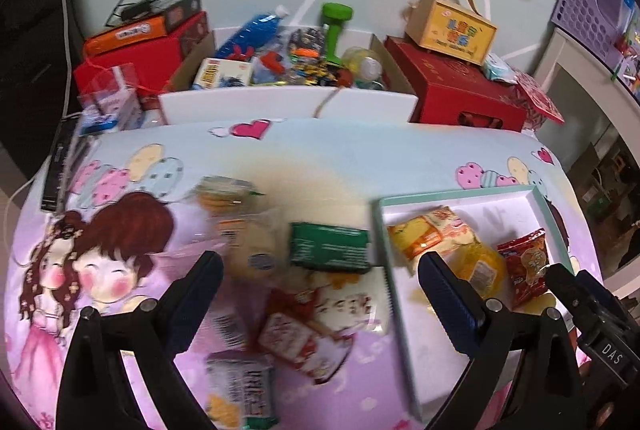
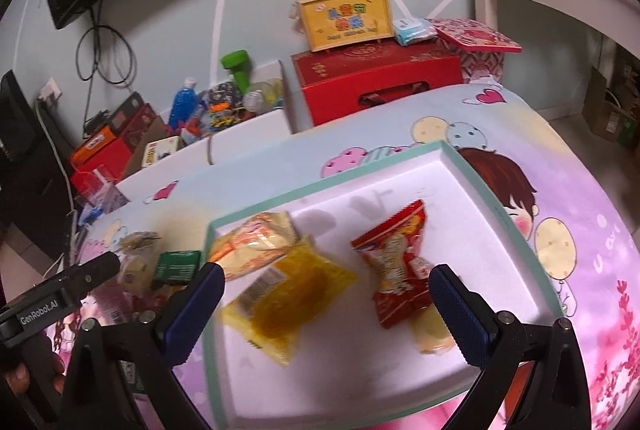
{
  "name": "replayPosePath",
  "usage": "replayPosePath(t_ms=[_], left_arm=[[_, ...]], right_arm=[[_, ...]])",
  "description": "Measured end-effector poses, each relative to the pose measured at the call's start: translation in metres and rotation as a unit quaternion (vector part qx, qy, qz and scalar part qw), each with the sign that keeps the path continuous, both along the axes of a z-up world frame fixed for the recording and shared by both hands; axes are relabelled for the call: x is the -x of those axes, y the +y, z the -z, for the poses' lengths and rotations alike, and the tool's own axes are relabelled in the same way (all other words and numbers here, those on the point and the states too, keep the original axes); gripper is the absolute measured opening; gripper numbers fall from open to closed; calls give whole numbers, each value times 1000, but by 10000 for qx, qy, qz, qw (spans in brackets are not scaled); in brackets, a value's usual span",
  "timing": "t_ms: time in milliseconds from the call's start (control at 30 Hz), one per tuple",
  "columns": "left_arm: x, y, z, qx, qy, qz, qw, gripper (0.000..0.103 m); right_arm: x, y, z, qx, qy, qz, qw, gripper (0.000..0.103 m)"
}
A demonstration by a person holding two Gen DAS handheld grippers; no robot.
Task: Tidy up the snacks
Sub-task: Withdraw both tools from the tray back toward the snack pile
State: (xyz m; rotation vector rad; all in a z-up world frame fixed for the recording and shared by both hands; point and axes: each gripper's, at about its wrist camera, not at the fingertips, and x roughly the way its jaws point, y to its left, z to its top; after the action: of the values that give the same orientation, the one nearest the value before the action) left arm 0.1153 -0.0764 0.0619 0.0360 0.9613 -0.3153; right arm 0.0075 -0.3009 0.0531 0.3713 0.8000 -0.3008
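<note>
Lying in the white tray, three snack packets are framed by the right gripper, jaws released; loose snacks at nine o'clock are straddled by the left gripper, equally released and empty.

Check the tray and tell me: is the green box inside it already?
No. The green box lies on the tablecloth just outside the tray's left rim, while only wrapped snacks sit inside.

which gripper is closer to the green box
Left. The left gripper hangs open just in front of the green box; the right gripper is open over the tray beside it.
</note>
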Motion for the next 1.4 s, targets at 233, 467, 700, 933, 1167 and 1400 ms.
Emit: replayPosePath(t_ms=[233,467,700,933,1167,1400], left_arm=[[10,43,-3,15,71,-293,9995,98],[19,76,14,4,366,-636,9973,98],[33,89,29,-54,523,-830,9952,98],[46,97,49,-9,786,-918,9927,98],[51,97,70,77,1149,-918,9891,98],[44,91,88,67,1441,-833,9860,98]], right_arm=[[-6,35,-2,3,6,-447,9990,103],[-9,76,3,56,68,-1013,9948,103],[-10,109,18,151,328,-1430,9891,103],[-9,127,36,234,688,-1580,9848,103],[-7,139,51,350,1024,-1721,9791,103],[-10,139,58,420,1163,-1688,9779,103]])
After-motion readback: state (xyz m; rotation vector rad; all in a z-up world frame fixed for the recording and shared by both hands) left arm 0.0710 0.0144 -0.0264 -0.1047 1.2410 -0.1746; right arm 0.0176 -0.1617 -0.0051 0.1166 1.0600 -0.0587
